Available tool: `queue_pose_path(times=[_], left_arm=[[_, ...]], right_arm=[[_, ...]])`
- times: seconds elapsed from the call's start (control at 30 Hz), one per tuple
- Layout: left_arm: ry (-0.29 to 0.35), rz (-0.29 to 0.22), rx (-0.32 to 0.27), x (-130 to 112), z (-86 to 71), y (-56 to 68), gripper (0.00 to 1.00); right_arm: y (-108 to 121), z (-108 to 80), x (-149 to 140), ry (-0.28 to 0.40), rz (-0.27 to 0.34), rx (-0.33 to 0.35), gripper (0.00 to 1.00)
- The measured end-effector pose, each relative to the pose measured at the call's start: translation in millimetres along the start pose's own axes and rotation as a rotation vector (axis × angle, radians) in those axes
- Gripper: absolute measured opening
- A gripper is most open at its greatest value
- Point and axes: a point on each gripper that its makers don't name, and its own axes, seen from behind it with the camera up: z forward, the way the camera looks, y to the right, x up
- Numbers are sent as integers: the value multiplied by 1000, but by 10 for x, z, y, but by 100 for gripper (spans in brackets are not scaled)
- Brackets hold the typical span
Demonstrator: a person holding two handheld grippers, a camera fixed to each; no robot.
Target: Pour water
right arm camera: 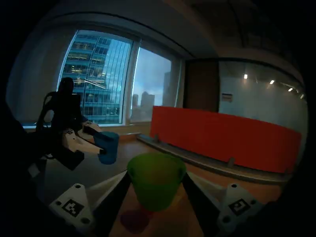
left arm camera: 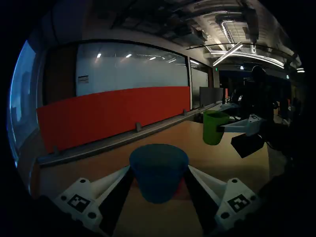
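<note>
The blue cup (left arm camera: 159,172) is sitting upright between the two fingers of the left gripper (left arm camera: 159,170). In the left gripper view both fingers are pressing against its sides just below the rim, and the jaws are standing only as wide as the cup. The cup is hanging straight ahead of the camera, over the wooden table (left arm camera: 221,158).

The green cup (right arm camera: 156,179) is being held the same way by the right gripper (right arm camera: 156,177). In the right gripper view its fingers are closing on either side of the cup wall, with the rim level and the mouth facing up. What is inside either cup is too dark to tell.

The two cups are staying apart. In the left gripper view the green cup (left arm camera: 213,127) is showing ahead and to the right, beyond the blue one. The right gripper's finger (left arm camera: 237,127) is reaching in to it from the right.

In the right gripper view the blue cup (right arm camera: 107,147) is appearing off to the left, gripped from its left side. A red partition (left arm camera: 114,114) is running along the far edge of the table, and a large window (right arm camera: 98,79) is showing tall buildings outside.
</note>
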Motion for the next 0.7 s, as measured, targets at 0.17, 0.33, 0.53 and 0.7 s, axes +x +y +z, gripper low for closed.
queue_pose_path(times=[0.17, 0.33, 0.53, 0.7], left_arm=[[13, 3, -1, 49, -4, 6, 84], [23, 19, 6, 86, -12, 7, 84], [30, 59, 28, 143, -35, -26, 84], [36, 104, 43, 226, -51, -28, 84]], right_arm=[[-8, 14, 5, 6, -1, 1, 91], [-33, 21, -5, 4, 0, 9, 91], [-71, 36, 4, 9, 8, 18, 91], [-133, 53, -3, 13, 19, 36, 91]])
